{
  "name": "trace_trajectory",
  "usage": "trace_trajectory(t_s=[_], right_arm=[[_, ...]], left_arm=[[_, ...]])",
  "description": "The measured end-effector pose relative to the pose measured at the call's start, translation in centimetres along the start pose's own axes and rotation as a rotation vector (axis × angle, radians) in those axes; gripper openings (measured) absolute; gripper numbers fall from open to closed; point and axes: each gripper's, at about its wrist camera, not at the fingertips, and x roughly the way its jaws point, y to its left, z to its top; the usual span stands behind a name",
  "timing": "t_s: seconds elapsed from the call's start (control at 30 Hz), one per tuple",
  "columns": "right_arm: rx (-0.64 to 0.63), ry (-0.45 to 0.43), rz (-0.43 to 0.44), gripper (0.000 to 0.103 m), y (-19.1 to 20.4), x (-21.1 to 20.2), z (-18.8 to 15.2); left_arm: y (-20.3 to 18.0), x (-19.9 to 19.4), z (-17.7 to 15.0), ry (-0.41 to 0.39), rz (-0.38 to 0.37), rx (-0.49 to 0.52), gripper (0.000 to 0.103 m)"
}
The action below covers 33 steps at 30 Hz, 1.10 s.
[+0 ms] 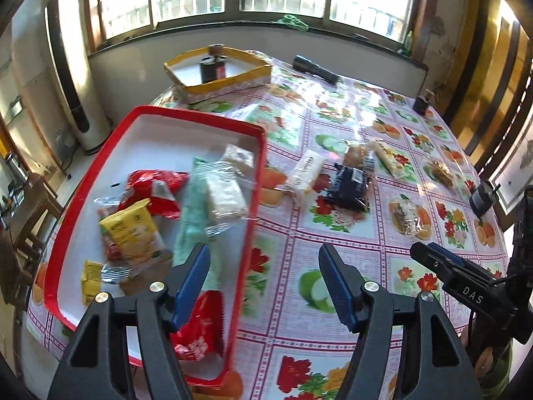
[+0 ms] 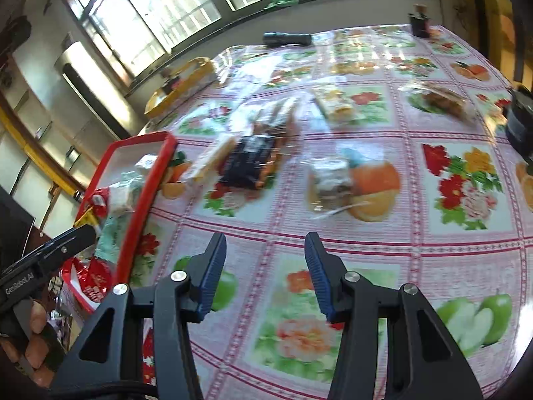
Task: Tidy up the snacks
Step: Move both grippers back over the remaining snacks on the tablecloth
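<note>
Left wrist view: left gripper (image 1: pixel 265 281) points down at an angle over the desk (image 1: pixel 383 233), which carries a glossy plastic cloth w/ pink checks and fruit/flower panels. Fingers (image 1: pixel 336 283) are black w/ blue ribbed pads, spread wide, nothing between them. The left finger hangs over the red tray (image 1: pixel 256 180), a shallow rectangular tray w/ white floor and a raised rim, at the desk's left edge. In the tray: red crinkled packet (image 1: pixel 156 191), yellow packet (image 1: pixel 135 233), mint-green wrapper (image 1: pixel 193 213), clear-wrapped pale bar (image 1: pixel 225 195), 2nd red packet (image 1: pixel 200 326) near the front corner. Loose on the desk right of the tray: white oblong packet (image 1: pixel 306 171), dark blue packet (image 1: pixel 349 186), clear-wrapped snack (image 1: pixel 406 216), well apart from the tray. A yellow-rimmed box (image 1: pixel 220 76) and a black cylindrical torch (image 1: pixel 314 69) lie at the far side. Right gripper (image 1: pixel 436 266) enters at the right edge; jaw state not readable here.

Right wrist view (motion-blurred): right gripper (image 2: pixel 266 273) is angled down over bare cloth, fingers (image 2: pixel 316 273) parted, nothing between them, narrower gap than the left pair. Clear-wrapped snack (image 2: pixel 333 180) lies ahead of the tips, apart from them. Dark blue packet (image 2: pixel 248 160) lies further left; red tray (image 2: pixel 146 183) at left. A hand (image 2: pixel 30 340) grips the left gripper's handle at lower left.
</note>
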Motion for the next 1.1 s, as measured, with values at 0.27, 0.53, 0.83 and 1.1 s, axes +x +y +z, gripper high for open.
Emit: trace_trajectory(t_s=[0.27, 0.53, 0.83, 1.1], right_arm=[[0.005, -0.001, -0.034, 0.050, -1.2, 0.2, 0.9], [0.001, 0.004, -0.056, 0.050, -1.9, 1.2, 2.0], [-0.027, 0.024, -0.130, 0.054, -2.4, 3.8, 3.9], [-0.160, 0.073, -0.220, 0.053, -1.8, 6.2, 4.8]], left_arm=[[-1.8, 1.5, 1.0, 0.024, -0.020, 0.040, 0.068], [-3.0, 3.3, 1.9, 0.055, -0.035, 0.059, 0.068], [-6.3, 6.8, 4.3, 0.123, -0.122, 0.111, 0.068], [-8.6, 10.1, 5.9, 0.183, -0.135, 0.143, 0.068]])
